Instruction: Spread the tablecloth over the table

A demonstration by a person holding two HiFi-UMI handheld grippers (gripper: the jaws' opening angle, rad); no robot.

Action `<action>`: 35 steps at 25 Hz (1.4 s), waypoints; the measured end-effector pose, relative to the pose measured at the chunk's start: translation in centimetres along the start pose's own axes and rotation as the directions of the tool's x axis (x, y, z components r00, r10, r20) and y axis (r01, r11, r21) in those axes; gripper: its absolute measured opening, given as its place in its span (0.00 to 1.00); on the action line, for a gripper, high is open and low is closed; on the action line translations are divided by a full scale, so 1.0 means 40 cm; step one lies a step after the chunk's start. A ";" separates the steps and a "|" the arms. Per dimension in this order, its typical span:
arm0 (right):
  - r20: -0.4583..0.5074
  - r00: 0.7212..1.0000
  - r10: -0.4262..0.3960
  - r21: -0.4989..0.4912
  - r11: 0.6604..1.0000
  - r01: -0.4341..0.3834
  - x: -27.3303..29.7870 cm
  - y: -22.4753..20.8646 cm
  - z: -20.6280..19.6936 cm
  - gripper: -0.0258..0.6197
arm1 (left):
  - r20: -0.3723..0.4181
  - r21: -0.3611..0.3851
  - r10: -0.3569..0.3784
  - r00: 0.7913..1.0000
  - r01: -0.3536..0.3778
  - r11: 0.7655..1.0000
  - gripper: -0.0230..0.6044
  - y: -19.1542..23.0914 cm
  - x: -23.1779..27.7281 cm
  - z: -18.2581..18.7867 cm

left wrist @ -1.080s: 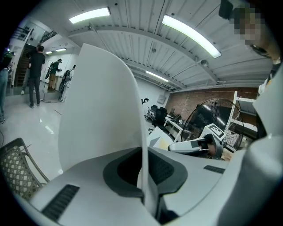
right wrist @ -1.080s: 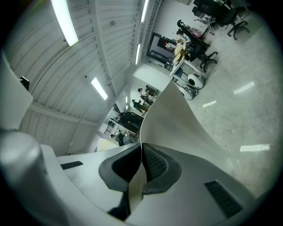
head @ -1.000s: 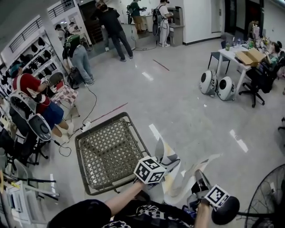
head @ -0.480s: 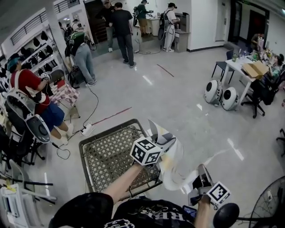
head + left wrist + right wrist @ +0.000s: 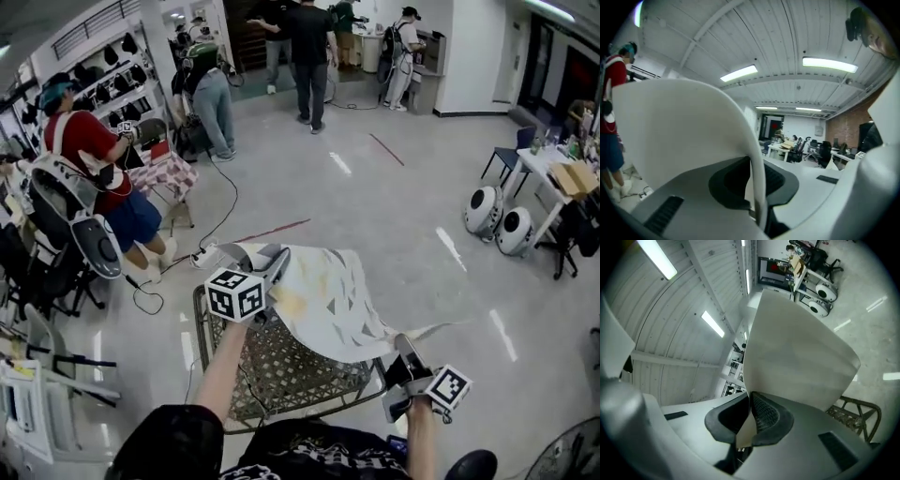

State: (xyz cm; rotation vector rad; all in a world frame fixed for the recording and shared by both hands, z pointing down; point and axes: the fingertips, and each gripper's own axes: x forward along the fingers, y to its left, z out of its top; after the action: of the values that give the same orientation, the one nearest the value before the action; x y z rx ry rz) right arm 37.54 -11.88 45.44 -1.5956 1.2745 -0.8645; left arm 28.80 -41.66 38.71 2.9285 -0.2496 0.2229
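Observation:
A white tablecloth (image 5: 328, 298) with a pale yellow and grey pattern hangs stretched in the air above the far and right part of a wicker-top metal table (image 5: 274, 373). My left gripper (image 5: 274, 266) is shut on the cloth's far left corner, over the table's far left end. My right gripper (image 5: 403, 352) is shut on the near right corner, just off the table's right side. In the left gripper view the cloth (image 5: 689, 126) rises from the shut left gripper (image 5: 757, 190). In the right gripper view the cloth (image 5: 797, 357) fans up from the shut right gripper (image 5: 750, 420), with a table corner (image 5: 855, 414) beyond.
A person with a backpack (image 5: 89, 192) stands close at the left by a small checked-cloth table (image 5: 167, 174). Cables (image 5: 223, 217) trail over the floor. Other people (image 5: 307, 42) stand at the back. Two round white machines (image 5: 497, 221) and a desk (image 5: 555, 174) are at the right.
My left gripper has swung left and away over the table, drawing the bunched cloth out into a flat sheet. My right gripper has shifted left a little, still shut on its corner.

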 end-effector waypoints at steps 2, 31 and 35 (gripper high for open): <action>-0.075 0.997 0.012 0.017 1.000 -0.011 0.066 0.003 -0.051 0.07 | 0.016 -0.059 0.105 0.994 -0.103 0.993 0.11 0.125 -0.106 -0.023; -0.578 0.809 0.112 0.086 0.993 -0.076 0.397 0.086 -0.628 0.07 | -0.121 -0.150 0.691 0.713 -0.701 0.697 0.09 0.584 -0.972 -0.352; -0.518 0.854 0.056 0.060 0.998 -0.029 0.345 0.030 -0.533 0.06 | -0.136 -0.206 0.659 0.739 -0.672 0.711 0.09 0.494 -0.897 -0.435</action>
State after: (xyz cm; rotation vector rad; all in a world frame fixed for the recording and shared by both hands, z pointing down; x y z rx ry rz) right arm 20.88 -30.01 51.84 -1.3261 1.6369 -1.3510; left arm -12.04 -51.76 53.19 2.4519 -1.2416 0.3389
